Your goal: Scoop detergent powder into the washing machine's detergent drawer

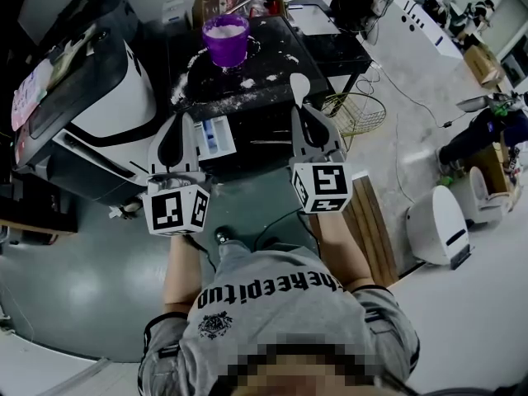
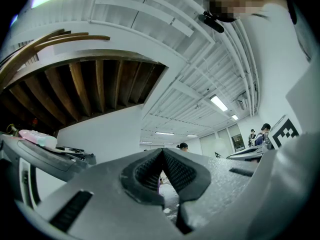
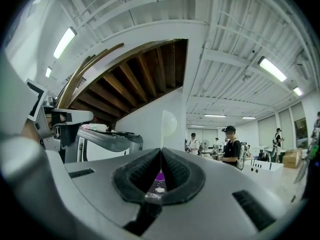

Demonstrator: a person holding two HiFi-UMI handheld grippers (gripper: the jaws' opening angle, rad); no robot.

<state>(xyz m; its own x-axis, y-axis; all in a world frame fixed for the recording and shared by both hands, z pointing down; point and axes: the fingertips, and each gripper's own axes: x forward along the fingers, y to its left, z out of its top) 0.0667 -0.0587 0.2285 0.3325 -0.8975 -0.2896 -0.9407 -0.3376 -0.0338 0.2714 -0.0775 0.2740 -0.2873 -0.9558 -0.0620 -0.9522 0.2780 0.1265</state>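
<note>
Right gripper (image 1: pixel 303 110), frame centre, is clamped on the thin handle of a white scoop (image 1: pixel 299 84), bowl uppermost. Left gripper (image 1: pixel 178 124), jaws together and empty, sits just beside the detergent drawer (image 1: pixel 216 135). The purple powder cup (image 1: pixel 225 40) stands at upper centre on the black table (image 1: pixel 330 52).

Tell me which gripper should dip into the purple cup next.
Right. The right gripper is shut on the white spoon, bowl toward the purple cup. The left gripper is shut, holding nothing, by the drawer.
</note>
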